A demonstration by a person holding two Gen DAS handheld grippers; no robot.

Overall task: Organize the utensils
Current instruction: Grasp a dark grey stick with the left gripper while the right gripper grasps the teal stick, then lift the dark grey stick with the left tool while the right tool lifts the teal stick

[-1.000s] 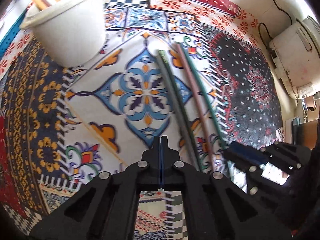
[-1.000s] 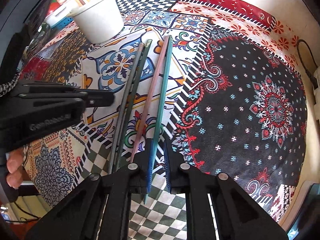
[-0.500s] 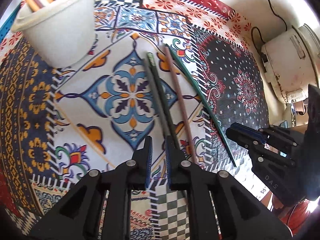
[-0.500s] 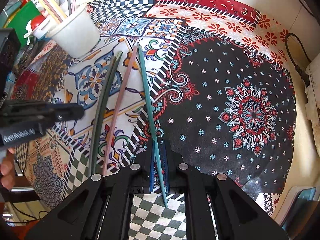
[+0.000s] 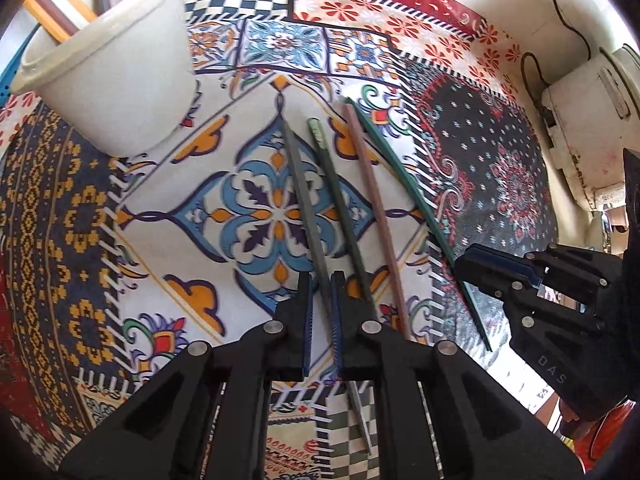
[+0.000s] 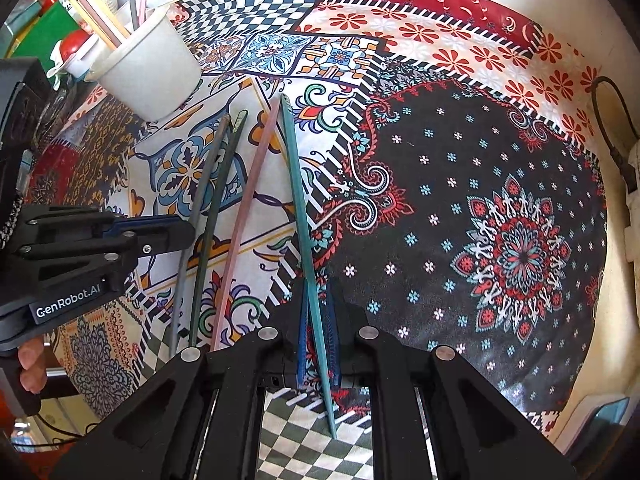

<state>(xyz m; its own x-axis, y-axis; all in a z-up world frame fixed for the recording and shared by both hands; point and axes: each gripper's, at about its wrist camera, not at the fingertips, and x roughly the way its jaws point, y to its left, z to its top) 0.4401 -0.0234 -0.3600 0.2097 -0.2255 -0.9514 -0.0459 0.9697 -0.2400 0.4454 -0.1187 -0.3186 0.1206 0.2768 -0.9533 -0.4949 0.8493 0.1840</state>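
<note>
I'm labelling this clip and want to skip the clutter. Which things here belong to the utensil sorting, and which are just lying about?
Part of the job:
- teal chopstick, between the right hand-held gripper fingers
- grey chopstick, between the left hand-held gripper fingers
- dark green chopstick
- pink chopstick
- white cup holding sticks

Lying about:
- patterned cloth
- black cable
- white appliance

Four chopsticks (image 5: 340,200) side by side on the tablecloth (image 5: 500,168); cup (image 5: 112,80) behind them to the left, holding more sticks (image 6: 104,20)
</note>
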